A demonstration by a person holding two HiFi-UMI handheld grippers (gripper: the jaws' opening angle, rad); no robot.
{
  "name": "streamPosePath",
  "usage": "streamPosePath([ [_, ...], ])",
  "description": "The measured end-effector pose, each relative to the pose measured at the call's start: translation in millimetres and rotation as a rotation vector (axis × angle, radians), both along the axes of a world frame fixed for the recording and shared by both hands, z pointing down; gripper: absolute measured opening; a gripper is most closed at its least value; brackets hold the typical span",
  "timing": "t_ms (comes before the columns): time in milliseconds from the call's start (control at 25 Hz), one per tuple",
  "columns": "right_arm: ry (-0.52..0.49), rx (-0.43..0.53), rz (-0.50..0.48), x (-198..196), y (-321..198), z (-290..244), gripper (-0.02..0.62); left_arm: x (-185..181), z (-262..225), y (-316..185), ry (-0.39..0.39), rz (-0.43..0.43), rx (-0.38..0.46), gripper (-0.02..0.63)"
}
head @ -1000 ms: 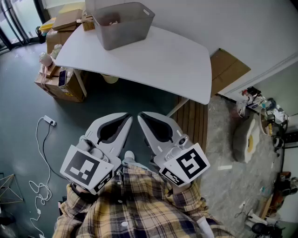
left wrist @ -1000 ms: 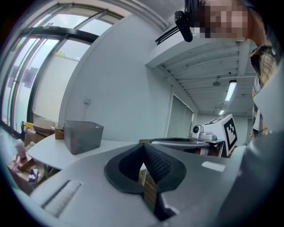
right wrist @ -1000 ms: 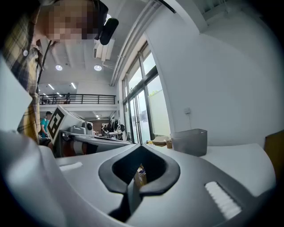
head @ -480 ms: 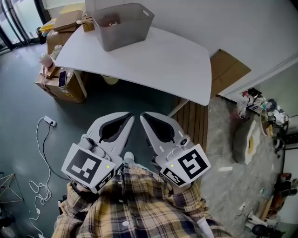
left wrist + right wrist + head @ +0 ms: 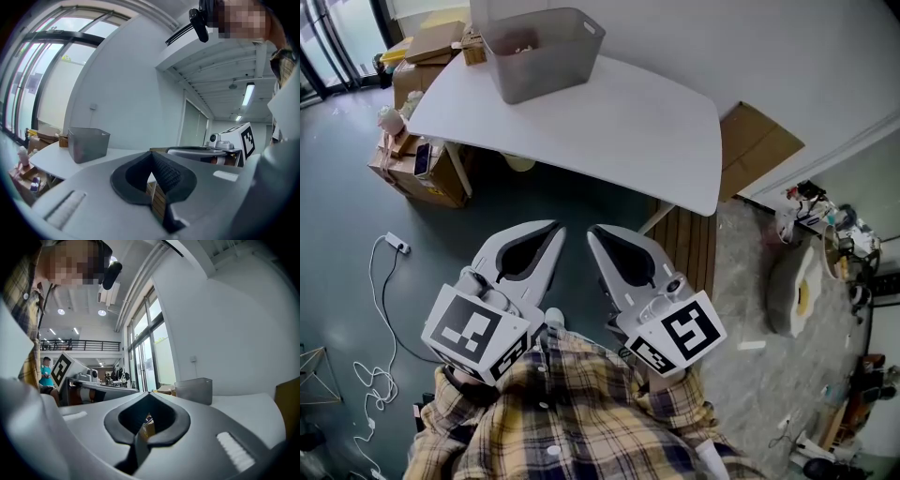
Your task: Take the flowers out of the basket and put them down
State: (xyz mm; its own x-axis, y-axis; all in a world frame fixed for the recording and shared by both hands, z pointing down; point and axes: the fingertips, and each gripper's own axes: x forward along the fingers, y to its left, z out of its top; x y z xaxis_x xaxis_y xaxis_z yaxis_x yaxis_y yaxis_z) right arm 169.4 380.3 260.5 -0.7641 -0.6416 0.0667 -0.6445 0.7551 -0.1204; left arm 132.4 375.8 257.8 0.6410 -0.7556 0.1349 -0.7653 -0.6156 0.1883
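Note:
A grey plastic basket [image 5: 534,75] stands at the far left end of a white table [image 5: 609,122]. Something pale shows inside it, too small to identify. Both grippers hang close to my body over the dark floor, well short of the table. The left gripper [image 5: 555,228] is shut and holds nothing. The right gripper [image 5: 592,230] is likewise shut and empty. In the left gripper view the left gripper [image 5: 151,153] points toward the basket [image 5: 87,144]. From the right gripper [image 5: 149,395], the basket [image 5: 193,390] appears far off to the right.
Cardboard boxes [image 5: 422,169] sit on the floor by the table's left end. A white cable [image 5: 384,309] trails across the floor at left. A wooden pallet [image 5: 689,244] and a cardboard sheet [image 5: 755,141] lie at right, with clutter [image 5: 811,281] beyond.
The two grippers have drifted slightly apart, so the gap between their tips is a little wider. Both stay shut and empty. The basket has not moved on the table.

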Motion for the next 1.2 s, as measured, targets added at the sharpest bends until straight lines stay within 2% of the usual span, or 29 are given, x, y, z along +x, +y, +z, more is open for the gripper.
streamPosePath([
  [200, -0.003, -0.009, -0.008, -1, -11, 2, 0.005, -4, -1, -10, -0.017, -0.017, 0.014, 0.012],
  [480, -0.003, -0.009, -0.014, -25, -45, 7, 0.005, -28, 3, -44, -0.025, -0.024, 0.019, 0.012],
  [800, -0.012, -0.023, 0.019, -64, -115, 13, 0.005, -73, 5, -115, -0.020, -0.011, 0.015, 0.012],
  [1200, 0.003, -0.036, 0.048, -129, -210, 18, 0.005, -147, 10, -208, -0.027, -0.009, 0.005, 0.012],
])
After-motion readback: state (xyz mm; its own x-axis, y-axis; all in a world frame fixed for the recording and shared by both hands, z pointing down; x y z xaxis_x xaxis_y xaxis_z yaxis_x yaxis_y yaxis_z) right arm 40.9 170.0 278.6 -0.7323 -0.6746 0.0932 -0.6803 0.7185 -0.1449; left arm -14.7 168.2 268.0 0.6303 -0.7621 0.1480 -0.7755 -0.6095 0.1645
